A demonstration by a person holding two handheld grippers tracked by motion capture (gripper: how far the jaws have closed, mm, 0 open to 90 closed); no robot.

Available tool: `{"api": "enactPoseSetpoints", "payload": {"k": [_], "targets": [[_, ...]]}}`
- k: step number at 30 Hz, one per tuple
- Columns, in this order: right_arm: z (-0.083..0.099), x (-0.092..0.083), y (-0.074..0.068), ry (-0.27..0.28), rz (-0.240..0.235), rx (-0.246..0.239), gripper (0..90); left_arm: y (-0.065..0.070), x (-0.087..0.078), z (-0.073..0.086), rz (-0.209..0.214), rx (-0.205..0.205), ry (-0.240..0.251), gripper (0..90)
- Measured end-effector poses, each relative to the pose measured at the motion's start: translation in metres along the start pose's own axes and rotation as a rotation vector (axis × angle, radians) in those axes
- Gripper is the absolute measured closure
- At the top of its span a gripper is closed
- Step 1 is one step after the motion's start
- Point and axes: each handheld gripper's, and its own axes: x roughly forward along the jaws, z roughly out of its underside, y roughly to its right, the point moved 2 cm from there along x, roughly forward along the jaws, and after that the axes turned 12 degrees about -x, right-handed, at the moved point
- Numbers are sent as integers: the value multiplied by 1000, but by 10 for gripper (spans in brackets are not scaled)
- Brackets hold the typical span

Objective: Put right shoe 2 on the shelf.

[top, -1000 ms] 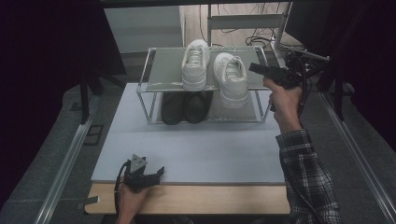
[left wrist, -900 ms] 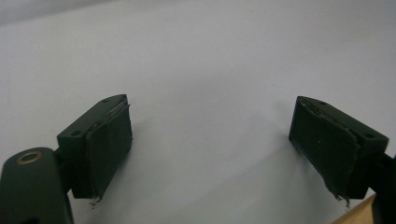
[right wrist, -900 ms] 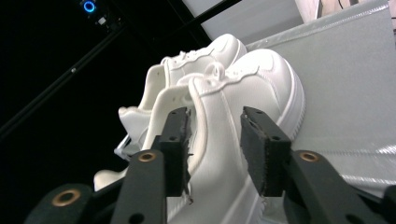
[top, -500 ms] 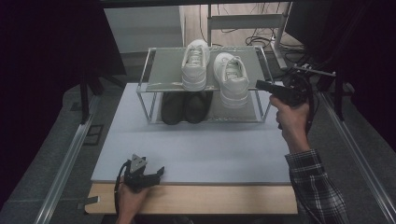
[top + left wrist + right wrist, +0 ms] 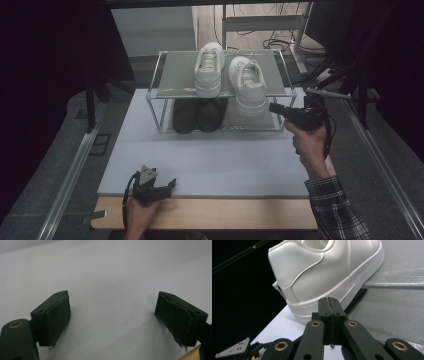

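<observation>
Right white shoe (image 5: pixel 322 272) overhangs rack shelf (image 5: pixel 180 75) edge, heel just ahead of right gripper (image 5: pixel 329 301), jaws pressed together, empty. To nudge it squarely, push the heel sole low and straight. Left gripper (image 5: pixel 112 317) jaws spread wide, empty, on white mat (image 5: pixel 112 270)

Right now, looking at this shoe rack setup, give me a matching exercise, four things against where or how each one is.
Things:
1. white shoes
2. dark shoes
3. left gripper
4. right gripper

States:
A. jaws open, resting at the table's near edge
B. on the rack's top shelf
C. jaws shut, held beside the rack
D. under the top shelf

Pairs: 1-B, 2-D, 3-A, 4-C
</observation>
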Motion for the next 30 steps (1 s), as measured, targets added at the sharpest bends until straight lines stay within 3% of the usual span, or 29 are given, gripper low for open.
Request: {"api": "enactPoseSetpoints", "payload": {"k": [5, 16, 30], "targets": [[3, 2, -6, -7, -4, -27, 892, 0, 0, 0, 0, -1, 0, 128], [9, 10, -10, -31, -27, -24, 892, 0, 0, 0, 0, 0, 0, 128], [7, 21, -12, -29, -11, -16, 893, 0, 0, 0, 0, 0, 0, 128]]}}
